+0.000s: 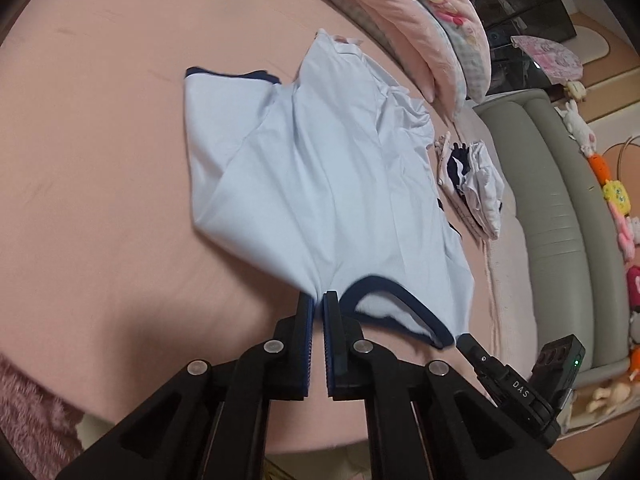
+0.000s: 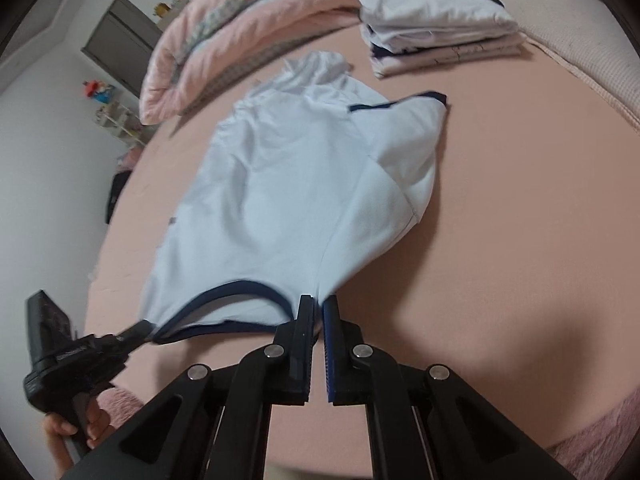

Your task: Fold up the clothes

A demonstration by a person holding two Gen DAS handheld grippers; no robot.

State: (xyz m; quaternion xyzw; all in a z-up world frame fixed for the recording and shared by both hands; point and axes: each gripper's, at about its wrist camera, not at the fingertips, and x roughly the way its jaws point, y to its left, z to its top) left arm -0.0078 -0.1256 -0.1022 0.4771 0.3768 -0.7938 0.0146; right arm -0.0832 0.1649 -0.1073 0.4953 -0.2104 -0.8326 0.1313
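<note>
- pale blue shirt (image 1: 304, 176) with navy trim, spread on the pink bed sheet (image 1: 100, 160), collar end nearest the cameras and raised off the sheet.
- left hand-held gripper (image 1: 319, 300) clamped on the shirt's shoulder just beside the navy neckline (image 1: 400, 284) — fabric pinched between the blue pads.
- right hand-held gripper (image 2: 319, 304) likewise closed on the other shoulder, at the opposite side of the neckline; seen in the left view as a black tip (image 1: 466, 342) at the collar's corner.
- one sleeve folded over the body, its navy cuff (image 2: 400, 103) pointing across.
- stack of folded clothes (image 2: 440, 28) lying on the bed beyond the shirt, apart from it.
- rolled pink quilt (image 2: 224, 40) along the far edge.
- a hand (image 2: 70, 430) around the left tool's grip — lower corner of the right view.
</note>
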